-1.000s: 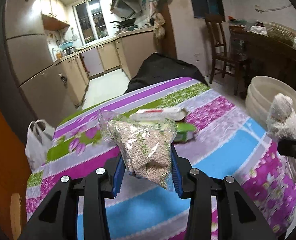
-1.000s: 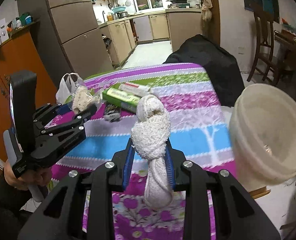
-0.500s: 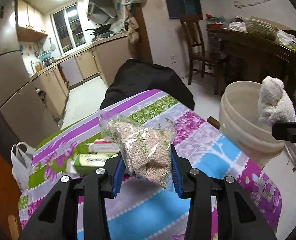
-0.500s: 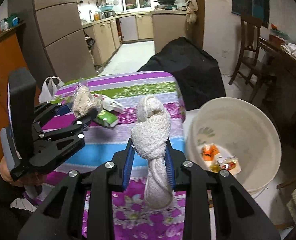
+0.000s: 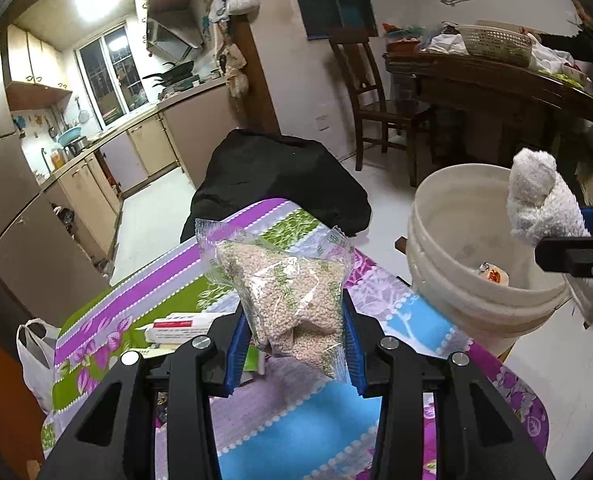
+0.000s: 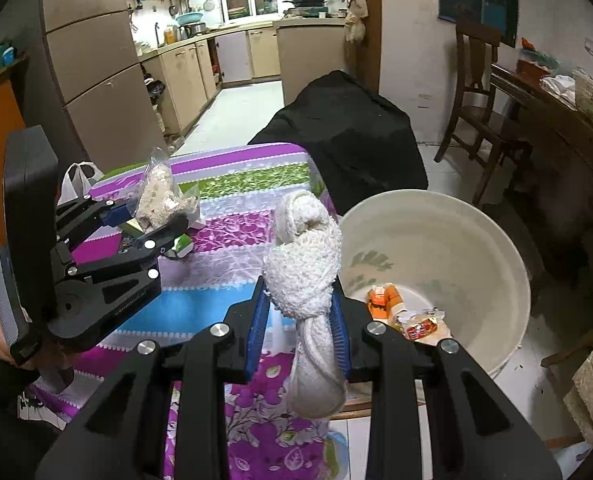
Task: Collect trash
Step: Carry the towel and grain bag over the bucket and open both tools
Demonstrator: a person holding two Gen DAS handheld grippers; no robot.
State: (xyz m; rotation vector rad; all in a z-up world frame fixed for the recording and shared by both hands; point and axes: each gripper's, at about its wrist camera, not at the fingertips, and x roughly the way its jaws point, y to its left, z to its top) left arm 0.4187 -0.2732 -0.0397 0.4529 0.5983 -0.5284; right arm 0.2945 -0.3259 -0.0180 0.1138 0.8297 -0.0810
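Both jaws clenched on trash, held above the striped floral tablecloth (image 5: 168, 276).
Left gripper (image 5: 292, 342) grasps clear plastic bag of beige pellets (image 5: 292, 300); right gripper (image 6: 298, 322) grasps knotted white towel rag (image 6: 304, 272) beside cream plastic bucket (image 6: 476, 240), apparently holding orange wrappers (image 6: 384, 300).

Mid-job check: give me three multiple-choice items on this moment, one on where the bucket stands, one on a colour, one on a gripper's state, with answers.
1. Where is the white bucket?
A. on the tablecloth
B. off the table's edge, on the right gripper's side
C. on the kitchen counter

2. What colour are the pads of the right gripper?
A. blue
B. red
C. yellow

3. What is the left gripper doing?
A. hanging open
B. shut on nothing
C. shut on the bag of pellets

Answers:
1 B, the bucket stands beyond the cloth's edge, beside the knotted white towel.
2 A, blue strips flank the towel.
3 C, both pads press the bag's sides.
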